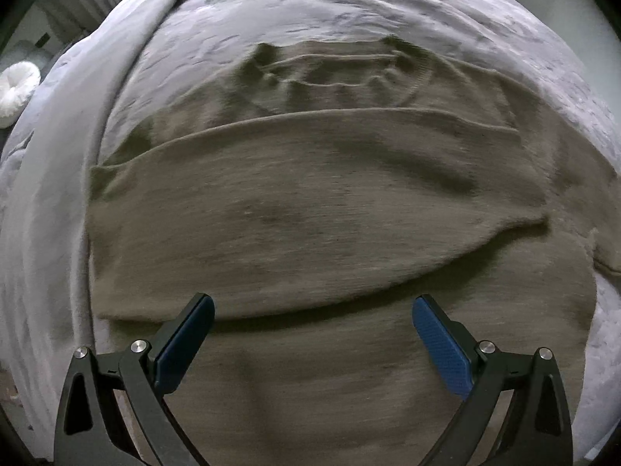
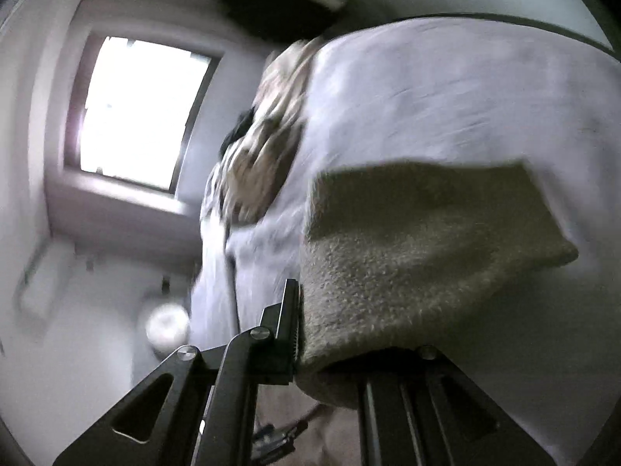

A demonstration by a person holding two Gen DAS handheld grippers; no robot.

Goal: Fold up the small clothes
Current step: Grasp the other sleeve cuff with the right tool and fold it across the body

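Olive-brown knit sweater (image 1: 318, 209) lies spread on the pale grey bed (image 1: 58, 202), one sleeve already folded across the body, so the fold looks partway done with more to go. Left gripper (image 1: 313, 310) hovers above it with jaws wide, nothing between them, sweater stretching off toward 12 o'clock. Right gripper (image 2: 299, 322) is clamped tight on a sweater edge, cloth bunched at 3 o'clock.

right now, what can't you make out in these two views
- Right gripper, right wrist view: its far finger is hidden under the brown knit sweater it is shut on.
- Pile of clothes, right wrist view: blurred, separate items unreadable.
- Sweater's near hem, left wrist view: cut off by the bottom edge, behind the open left gripper.
- White round thing, left wrist view: cut off by the left edge, unidentifiable.
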